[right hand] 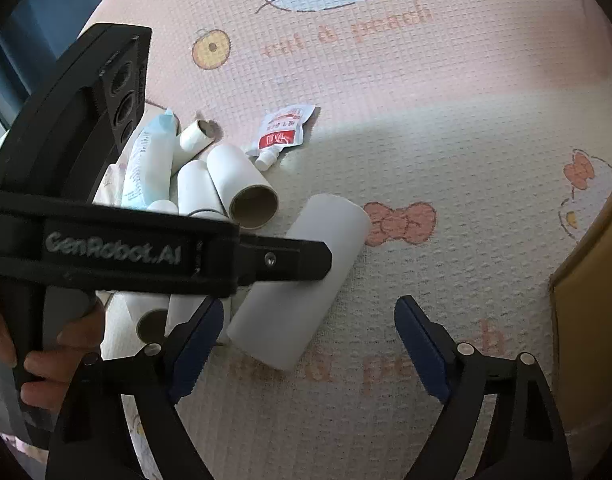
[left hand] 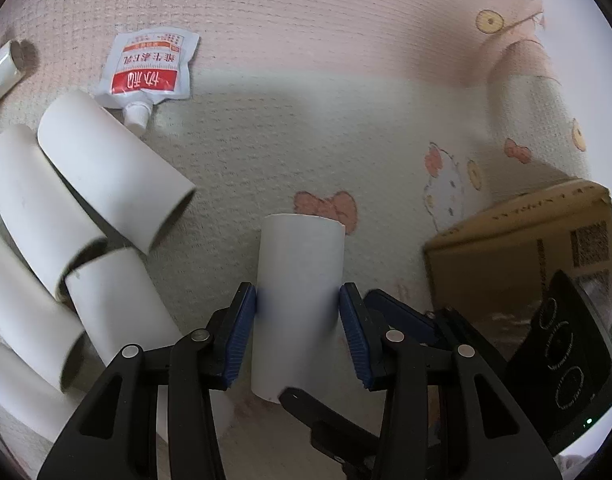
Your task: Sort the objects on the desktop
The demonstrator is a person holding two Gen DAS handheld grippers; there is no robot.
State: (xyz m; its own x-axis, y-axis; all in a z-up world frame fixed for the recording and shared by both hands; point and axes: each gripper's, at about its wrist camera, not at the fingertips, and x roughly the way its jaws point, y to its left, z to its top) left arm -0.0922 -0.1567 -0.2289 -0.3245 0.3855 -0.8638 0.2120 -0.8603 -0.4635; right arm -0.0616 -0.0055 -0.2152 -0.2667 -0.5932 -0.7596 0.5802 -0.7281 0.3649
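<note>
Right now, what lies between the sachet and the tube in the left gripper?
Only bare mat between the sachet and that tube; the left wrist view shows it.

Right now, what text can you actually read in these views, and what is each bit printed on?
"GenRobot.AI": on the left gripper, seen from the right wrist.
"协和": red band of the white spout pouch; its smaller print is too small.
Pink lettering on the play mat: blurred.
Cardboard box print and barcode: unreadable.
Pale blue tube: unreadable.

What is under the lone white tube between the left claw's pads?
Under the white tube, only the patterned mat shows around it. The spot directly beneath is covered by the tube and the left claw.
</note>
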